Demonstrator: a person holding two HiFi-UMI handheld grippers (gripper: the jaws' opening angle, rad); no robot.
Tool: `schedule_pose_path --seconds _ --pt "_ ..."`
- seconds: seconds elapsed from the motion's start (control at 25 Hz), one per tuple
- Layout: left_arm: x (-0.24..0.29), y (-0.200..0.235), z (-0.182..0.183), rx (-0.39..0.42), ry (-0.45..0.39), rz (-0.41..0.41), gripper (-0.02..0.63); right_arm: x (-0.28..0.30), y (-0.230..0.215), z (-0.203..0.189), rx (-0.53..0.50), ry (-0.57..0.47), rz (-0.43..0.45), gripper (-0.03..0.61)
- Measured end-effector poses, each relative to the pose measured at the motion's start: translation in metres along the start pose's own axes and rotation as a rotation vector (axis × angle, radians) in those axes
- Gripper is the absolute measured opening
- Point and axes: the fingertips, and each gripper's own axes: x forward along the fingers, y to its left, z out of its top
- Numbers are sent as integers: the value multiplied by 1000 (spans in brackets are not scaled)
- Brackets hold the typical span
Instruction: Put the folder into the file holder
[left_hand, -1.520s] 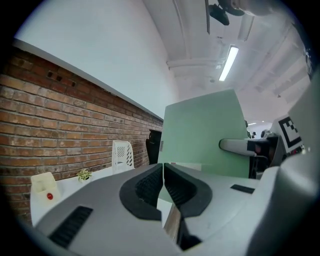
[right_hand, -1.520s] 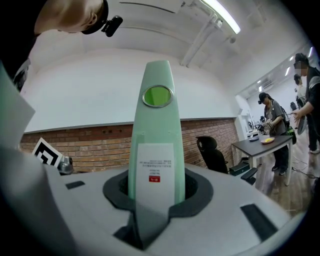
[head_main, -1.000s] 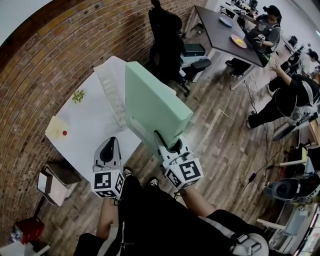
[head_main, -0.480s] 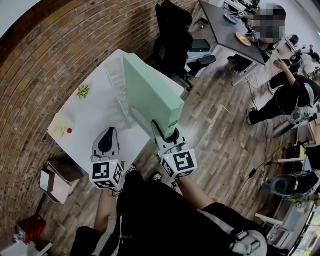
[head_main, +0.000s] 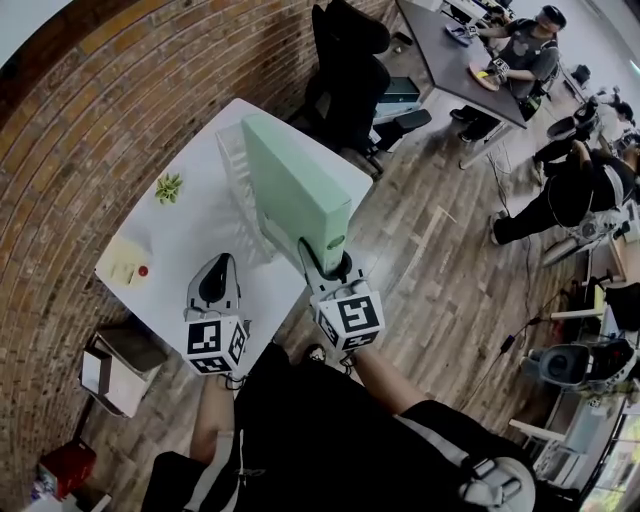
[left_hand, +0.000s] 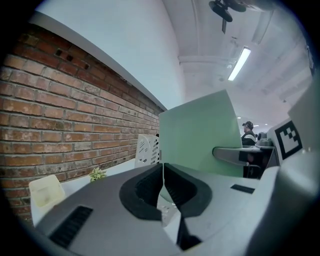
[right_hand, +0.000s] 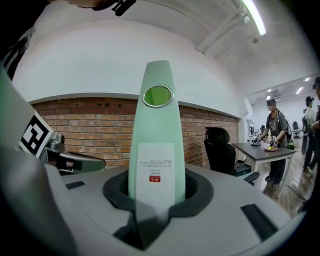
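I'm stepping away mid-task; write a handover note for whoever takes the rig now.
Left gripper: shut, empty, above the table.
Right gripper: shut on the green folder, at its spine, folder upright.
File holder: on the table, just left of the folder.
Done: folder in hand beside the holder.
Left: lower it into the holder, release.

A: What sits on the white table by the brick wall?
B: A small plant, and near one corner a yellow pad with a red dot at its edge.
A: And beyond?
B: A black chair on wood floor, then a dark desk with a person seated.
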Motion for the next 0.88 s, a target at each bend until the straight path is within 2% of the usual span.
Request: schedule_pose_path --seconds 0.88 --pt "17 23 -8 -42 28 -85 28 60 10 -7 1 51 -59 161"
